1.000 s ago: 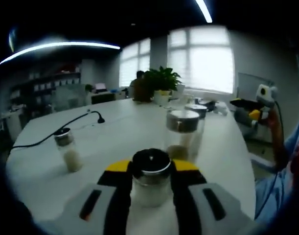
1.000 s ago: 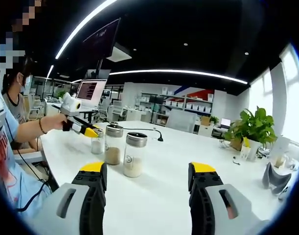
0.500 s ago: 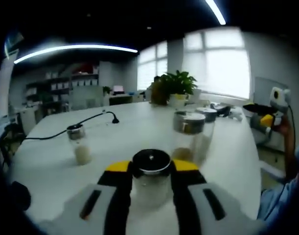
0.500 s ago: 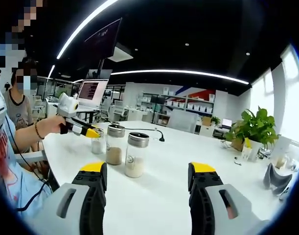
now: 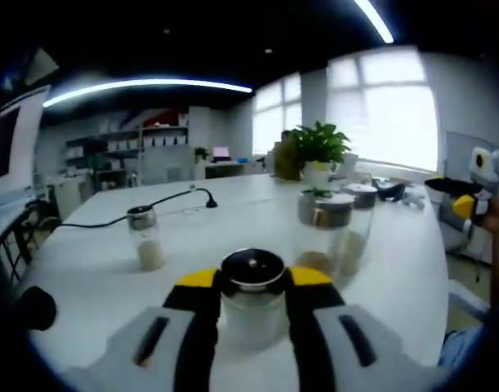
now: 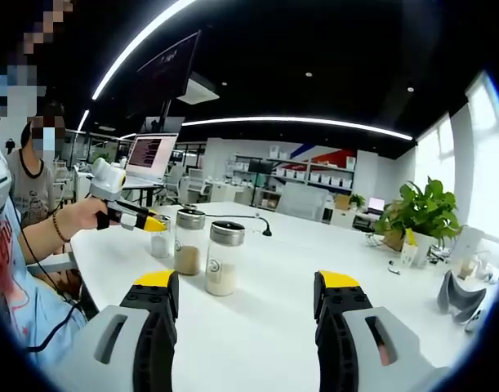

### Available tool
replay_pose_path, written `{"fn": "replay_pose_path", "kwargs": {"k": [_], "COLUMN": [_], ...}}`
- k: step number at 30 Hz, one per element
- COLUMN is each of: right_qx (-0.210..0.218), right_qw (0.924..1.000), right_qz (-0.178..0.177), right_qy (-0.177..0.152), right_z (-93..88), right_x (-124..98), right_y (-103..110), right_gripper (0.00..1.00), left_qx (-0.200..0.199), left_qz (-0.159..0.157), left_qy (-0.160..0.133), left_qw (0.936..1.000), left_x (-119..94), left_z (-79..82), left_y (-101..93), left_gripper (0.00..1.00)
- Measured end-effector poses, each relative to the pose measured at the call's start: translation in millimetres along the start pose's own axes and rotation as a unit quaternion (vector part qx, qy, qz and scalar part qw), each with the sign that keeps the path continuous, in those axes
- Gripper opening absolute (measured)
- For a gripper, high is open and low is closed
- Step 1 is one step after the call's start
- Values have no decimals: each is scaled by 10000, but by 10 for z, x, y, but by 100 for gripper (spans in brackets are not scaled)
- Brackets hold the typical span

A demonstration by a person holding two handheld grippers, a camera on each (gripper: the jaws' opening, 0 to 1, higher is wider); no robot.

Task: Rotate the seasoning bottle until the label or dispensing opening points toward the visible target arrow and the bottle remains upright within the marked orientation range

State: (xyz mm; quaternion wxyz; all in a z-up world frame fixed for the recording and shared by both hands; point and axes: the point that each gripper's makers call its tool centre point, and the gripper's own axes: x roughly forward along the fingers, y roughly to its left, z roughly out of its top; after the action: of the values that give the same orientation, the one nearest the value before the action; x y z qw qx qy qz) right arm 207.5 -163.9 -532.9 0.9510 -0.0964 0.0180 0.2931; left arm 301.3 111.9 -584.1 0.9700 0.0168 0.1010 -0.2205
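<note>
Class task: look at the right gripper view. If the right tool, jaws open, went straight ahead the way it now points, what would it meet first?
Probably nothing soon: the right tool faces bare white table. The nearest seasoning bottle stands left of that line, though depth is hard to judge.

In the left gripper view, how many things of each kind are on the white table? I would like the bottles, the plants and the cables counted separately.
Seasoning bottles: 4 (one held in the left tool, one alone, two side by side)
Potted plant: 1
Black cable: 1
Total: 6
</note>
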Motion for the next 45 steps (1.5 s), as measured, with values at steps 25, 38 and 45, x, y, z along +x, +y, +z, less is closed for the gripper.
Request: {"fn": "replay_pose_path", "kwargs": {"k": [25, 38, 45], "right_qx": [53, 35, 16], "right_qw": [10000, 9999, 9999], "right_qz": [11, 17, 52], "right_qy": [64, 136, 111], "right_z": [-41, -77, -71], "right_x": [9, 18, 31], "right_y": [-14, -21, 0], "right_gripper": [68, 68, 68], "left_qx": [-145, -139, -60], "left_qz": [786, 780, 658], "left_qy": [-101, -186, -198], "left_qw": [9968, 9967, 9976], "left_x": [7, -6, -9], "left_z": [2, -4, -17], "left_y": [13, 12, 23], "left_gripper": [32, 33, 34]}}
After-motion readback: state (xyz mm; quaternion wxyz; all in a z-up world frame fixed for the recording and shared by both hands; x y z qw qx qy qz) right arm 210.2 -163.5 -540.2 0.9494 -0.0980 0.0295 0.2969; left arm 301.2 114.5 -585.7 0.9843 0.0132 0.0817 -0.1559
